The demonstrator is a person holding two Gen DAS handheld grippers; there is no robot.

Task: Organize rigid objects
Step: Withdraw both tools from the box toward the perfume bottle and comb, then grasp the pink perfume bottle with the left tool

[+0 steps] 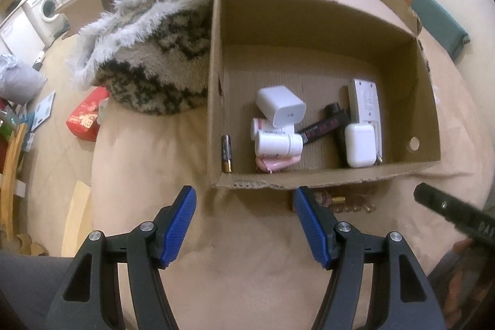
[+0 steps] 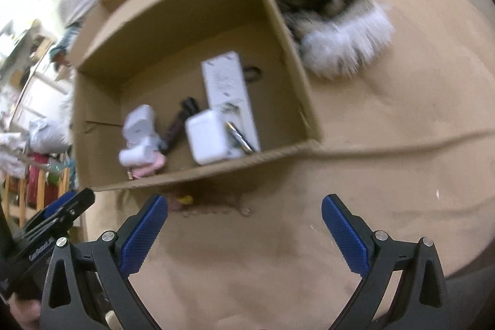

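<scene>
Landmark = the cardboard box, open-topped, sitting on a beige-covered surface.

Inside the box, already sorted: white charger cube towards the middle, two white pill bottles just in front of it, a pink wrapper under them by the near wall, a battery tight to the box's left wall, a dark tube lying aslant mid-floor, a white remote towards the right side w/ a white earbud case resting partly over its near end. Most of the job looks done.

What's left, as far as I can tell: a few small bits outside the box, just against its near wall — a small gold-capped item and what looks like a beaded string, partly hidden & blurry in the right wrist view.

Left gripper hangs over the cloth just in front of the box's near wall, jaws apart at a medium gap, nothing btwn them. Right gripper is near the same wall, jaws spread wide, also empty. Both tilt steeply down.

Step in hand, I'd say: approach for the next pick, prob. those leftovers. Next move needs one gripper brought down beside the near wall w/ the item btwn its jaws, then a close on something small & low, w/o snagging the cloth. Then a lift clear over the wall & a drop on bare box floor.
</scene>
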